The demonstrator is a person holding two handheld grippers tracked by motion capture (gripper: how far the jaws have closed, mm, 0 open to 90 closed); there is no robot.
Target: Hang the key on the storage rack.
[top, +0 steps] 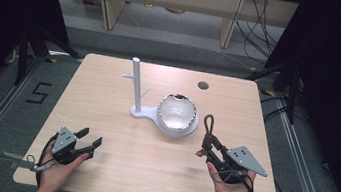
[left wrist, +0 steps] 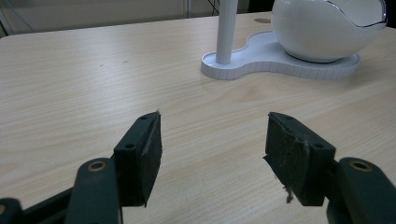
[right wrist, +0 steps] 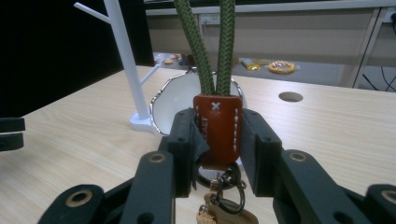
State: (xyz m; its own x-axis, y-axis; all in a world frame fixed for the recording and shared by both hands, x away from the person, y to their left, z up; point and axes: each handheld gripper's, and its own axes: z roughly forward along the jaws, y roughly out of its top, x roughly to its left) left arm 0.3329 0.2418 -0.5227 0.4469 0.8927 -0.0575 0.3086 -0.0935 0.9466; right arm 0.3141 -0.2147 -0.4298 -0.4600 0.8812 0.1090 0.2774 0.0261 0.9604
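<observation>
1. My right gripper [right wrist: 217,140] is clamped on the keychain [right wrist: 217,128] at its brown leather tab, near and right of the white bowl [top: 177,113].
2. It looks light; the green cord loop [top: 209,124] is soft, so the stiff tab seems the best hold.
3. My left gripper [left wrist: 212,151] hangs open and empty at the near left.
4. The peg stand [top: 137,89] looks tippy.

In the right gripper view, the green cord loop [right wrist: 212,46] of the keychain runs off the top edge, and its metal rings [right wrist: 224,186] sit partly hidden behind the jaws. The white stand [left wrist: 227,30] is cut off at the top in the left gripper view. The small items [right wrist: 266,65] beyond the tabletop are too blurred to identify.
</observation>
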